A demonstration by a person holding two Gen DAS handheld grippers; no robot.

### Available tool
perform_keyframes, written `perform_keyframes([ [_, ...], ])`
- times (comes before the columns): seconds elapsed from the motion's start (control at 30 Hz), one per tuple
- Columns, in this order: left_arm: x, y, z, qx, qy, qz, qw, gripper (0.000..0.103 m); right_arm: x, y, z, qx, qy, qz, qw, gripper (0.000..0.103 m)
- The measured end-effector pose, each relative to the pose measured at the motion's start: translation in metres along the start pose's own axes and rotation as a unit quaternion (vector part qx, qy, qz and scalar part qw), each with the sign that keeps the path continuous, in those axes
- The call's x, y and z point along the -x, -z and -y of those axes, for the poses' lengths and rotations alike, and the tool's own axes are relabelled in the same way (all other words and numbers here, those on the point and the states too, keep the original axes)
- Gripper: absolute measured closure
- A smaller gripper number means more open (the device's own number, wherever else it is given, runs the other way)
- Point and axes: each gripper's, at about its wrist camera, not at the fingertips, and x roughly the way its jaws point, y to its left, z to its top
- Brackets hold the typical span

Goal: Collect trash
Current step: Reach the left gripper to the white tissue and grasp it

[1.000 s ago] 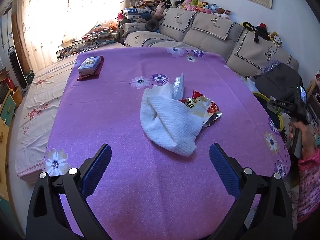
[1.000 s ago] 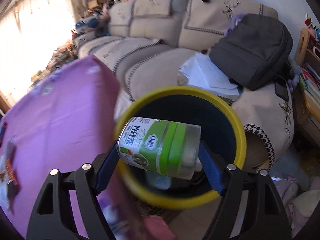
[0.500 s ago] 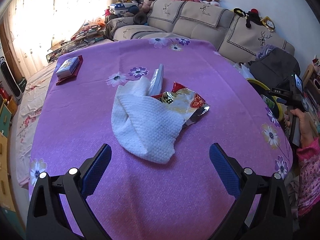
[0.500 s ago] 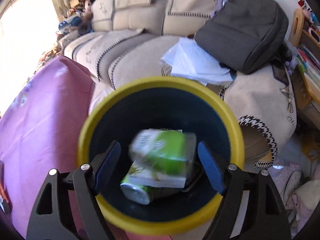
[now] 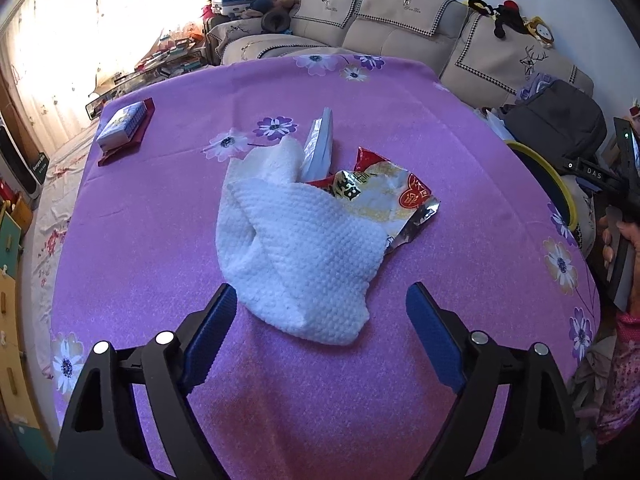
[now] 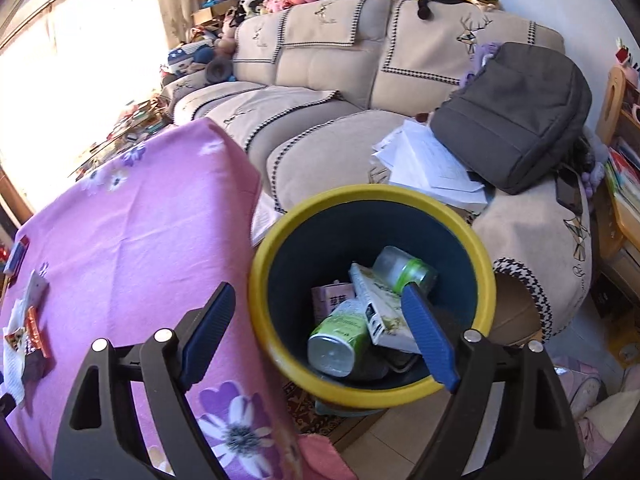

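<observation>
While your left gripper [image 5: 320, 336] closed in, jaws spread wide and empty, on the crumpled white paper towel [image 5: 298, 252] lying on the purple flowered tablecloth [image 5: 168, 208], its long axis ran toward the gripper. Your right gripper [image 6: 316, 340], jaws spread, had dropped the green-labelled plastic bottle [image 6: 338, 340] into the yellow-rimmed bin [image 6: 276, 240], base pointing up.

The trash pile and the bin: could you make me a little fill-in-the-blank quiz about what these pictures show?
1. The white paper towel lies partly over a crinkled snack ___.
2. The bin has a ___ rim.
3. The right tongs, above the bin, hold ___.
4. The left tongs stand open over the ___ tablecloth.

Missing words: wrapper; yellow; nothing; purple
</observation>
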Motion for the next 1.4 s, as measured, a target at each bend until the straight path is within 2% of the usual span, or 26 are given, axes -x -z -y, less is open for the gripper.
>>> perform_keyframes([
  [0.13, 0.003, 0.001, -0.012, 0.015, 0.017, 0.004, 0.9997, 0.018, 0.0, 0.003, -0.008, 0.007, -0.01, -0.004, 1.0, 0.023],
  [0.2, 0.002, 0.0, -0.015, 0.019, 0.02, 0.005, 0.9996, 0.022, 0.0, 0.004, -0.013, 0.011, -0.018, -0.002, 1.0, 0.023],
  [0.3, -0.005, -0.002, -0.019, 0.023, 0.03, -0.007, 0.9993, 0.037, 0.005, 0.005, -0.025, 0.026, -0.02, 0.005, 0.999, 0.023],
  [0.47, -0.015, 0.0, -0.025, 0.028, 0.046, -0.023, 0.9983, 0.07, 0.016, 0.005, -0.045, 0.05, -0.022, 0.016, 0.998, 0.023],
  [0.5, -0.016, 0.001, -0.027, 0.03, 0.047, -0.023, 0.9982, 0.074, 0.019, 0.006, -0.052, 0.058, -0.026, 0.019, 0.998, 0.023],
  [0.57, -0.015, 0.002, -0.028, 0.028, 0.048, -0.019, 0.9983, 0.095, 0.027, 0.01, -0.068, 0.077, -0.053, 0.021, 0.995, 0.023],
  [0.6, -0.013, 0.003, -0.028, 0.024, 0.046, -0.015, 0.9985, 0.097, 0.033, 0.014, -0.083, 0.094, -0.071, 0.022, 0.993, 0.023],
  [0.67, -0.009, 0.004, -0.027, 0.014, 0.039, -0.009, 0.9991, 0.098, 0.04, 0.022, -0.109, 0.128, -0.099, 0.019, 0.987, 0.023],
  [0.8, 0.0, 0.006, -0.024, 0.004, 0.032, -0.003, 0.9995, 0.098, 0.046, 0.042, -0.174, 0.203, -0.172, -0.001, 0.964, 0.023],
  [0.97, 0.01, 0.006, -0.025, -0.001, 0.027, 0.005, 0.9996, 0.098, 0.037, 0.048, -0.235, 0.246, -0.201, -0.008, 0.948, 0.023],
  [1.13, 0.024, 0.006, -0.03, 0.003, 0.022, 0.019, 0.9996, 0.098, 0.012, 0.059, -0.265, 0.288, -0.165, -0.034, 0.943, 0.023],
  [1.23, 0.039, 0.004, -0.034, 0.004, 0.02, 0.034, 0.9992, 0.098, 0.0, 0.067, -0.268, 0.296, -0.144, -0.044, 0.943, 0.023],
  [1.4, 0.079, -0.005, -0.04, 0.005, 0.012, 0.071, 0.9974, 0.098, -0.007, 0.072, -0.262, 0.294, -0.135, -0.05, 0.945, 0.022],
])
